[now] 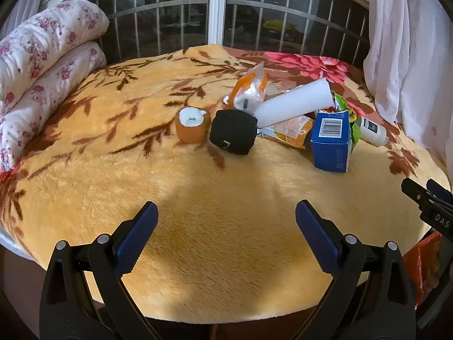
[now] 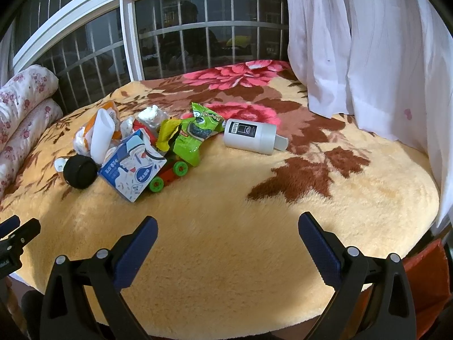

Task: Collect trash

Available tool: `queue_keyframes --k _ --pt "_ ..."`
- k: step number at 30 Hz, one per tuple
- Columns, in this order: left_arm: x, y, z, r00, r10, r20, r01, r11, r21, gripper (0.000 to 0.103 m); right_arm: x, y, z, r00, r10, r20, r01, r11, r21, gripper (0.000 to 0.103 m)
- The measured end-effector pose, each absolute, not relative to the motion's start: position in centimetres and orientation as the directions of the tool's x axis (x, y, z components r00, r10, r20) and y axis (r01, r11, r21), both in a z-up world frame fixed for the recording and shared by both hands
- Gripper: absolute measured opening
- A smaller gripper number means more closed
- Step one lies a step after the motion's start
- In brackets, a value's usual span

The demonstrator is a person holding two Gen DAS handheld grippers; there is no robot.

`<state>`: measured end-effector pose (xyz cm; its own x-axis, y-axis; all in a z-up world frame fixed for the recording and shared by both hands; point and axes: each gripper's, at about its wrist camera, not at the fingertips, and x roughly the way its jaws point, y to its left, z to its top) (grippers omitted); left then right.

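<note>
Both the left gripper [image 1: 226, 226] and the right gripper [image 2: 228, 235] hover over the near edge of the bed [image 2: 254, 240] with jaws spread wide and nothing in them. The trash lies ahead of them in a loose heap, so the wise opening is probably an outlying piece, pinched without disturbing the rest. Ahead-left of the right gripper lie a crumpled green snack wrapper [image 2: 195, 136], shiny and torn, and a blue carton [image 2: 133, 167]; straight ahead lies a toppled white bottle [image 2: 250, 135].
</note>
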<state>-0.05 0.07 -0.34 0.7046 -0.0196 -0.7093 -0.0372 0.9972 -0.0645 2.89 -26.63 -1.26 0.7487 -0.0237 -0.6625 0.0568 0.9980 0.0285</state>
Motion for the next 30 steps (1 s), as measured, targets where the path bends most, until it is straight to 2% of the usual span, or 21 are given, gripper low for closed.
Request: queue_keyframes --k 21,30 --pt "-0.6 0.2 0.0 0.712 -0.018 -0.702 -0.04 0.997 -0.067 0.095 3.0 -26.5 -0.8 0.737 -0.005 -0.675 0.055 0.997 0.052 0.098" --pt "-0.4 0.6 0.4 0.712 -0.017 -0.702 -0.047 0.996 -0.072 0.095 4.3 -26.4 0.9 0.758 0.015 -0.652 0.044 0.996 0.074 0.098"
